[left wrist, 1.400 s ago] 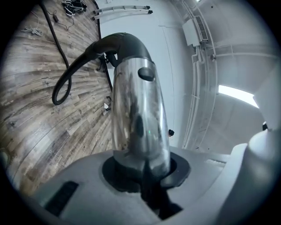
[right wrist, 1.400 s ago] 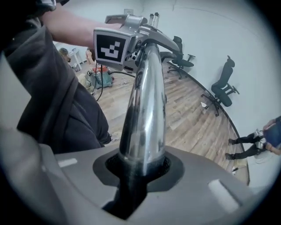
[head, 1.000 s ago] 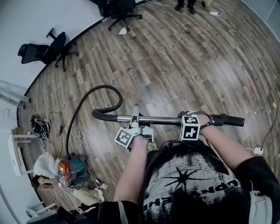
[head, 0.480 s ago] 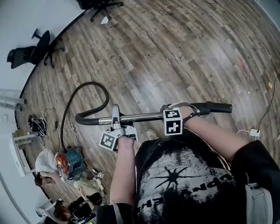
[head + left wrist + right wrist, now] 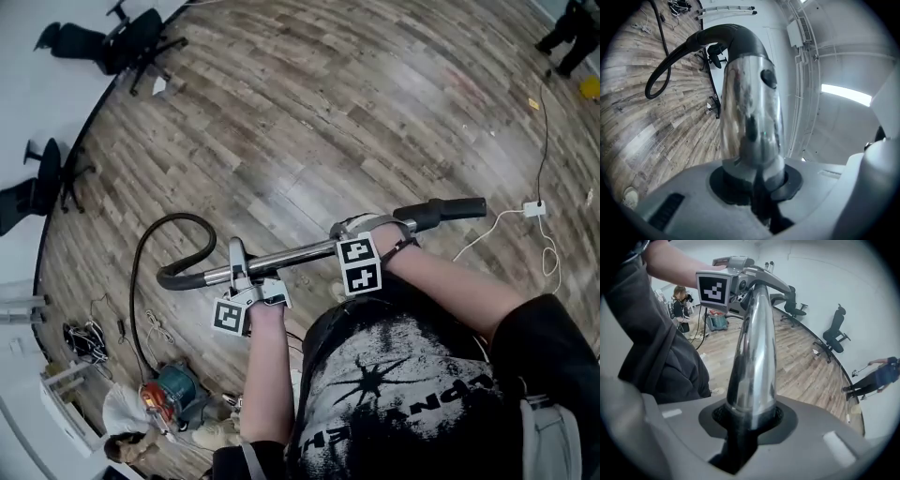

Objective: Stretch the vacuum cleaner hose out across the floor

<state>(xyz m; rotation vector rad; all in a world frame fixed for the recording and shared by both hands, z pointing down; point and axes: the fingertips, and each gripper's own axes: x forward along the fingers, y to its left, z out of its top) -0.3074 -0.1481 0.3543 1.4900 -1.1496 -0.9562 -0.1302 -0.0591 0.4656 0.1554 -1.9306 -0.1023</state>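
I hold the vacuum's chrome tube (image 5: 295, 254) level above the wood floor with both grippers. My left gripper (image 5: 240, 273) is shut on the tube (image 5: 750, 108) near where the black hose (image 5: 178, 228) joins it. The hose (image 5: 658, 70) loops across the floor and runs back to the teal and orange cleaner body (image 5: 170, 391). My right gripper (image 5: 366, 232) sits round the tube (image 5: 752, 348) beside the black end piece (image 5: 448, 210). Its jaws are opening while the tube still sits between them. The left gripper (image 5: 727, 283) shows far along the tube in the right gripper view.
Office chairs (image 5: 131, 37) (image 5: 42, 180) stand along the curved white wall. A white adapter (image 5: 532, 208) and its cable lie on the floor at right. A cable bundle (image 5: 86, 340) and a person (image 5: 122, 427) are near the cleaner body. Another person (image 5: 572, 23) stands far right.
The head view has swung, so the chairs and cleaner body sit elsewhere in frame. The tube now tilts with its right end higher. Both grippers stay at the same places on it.
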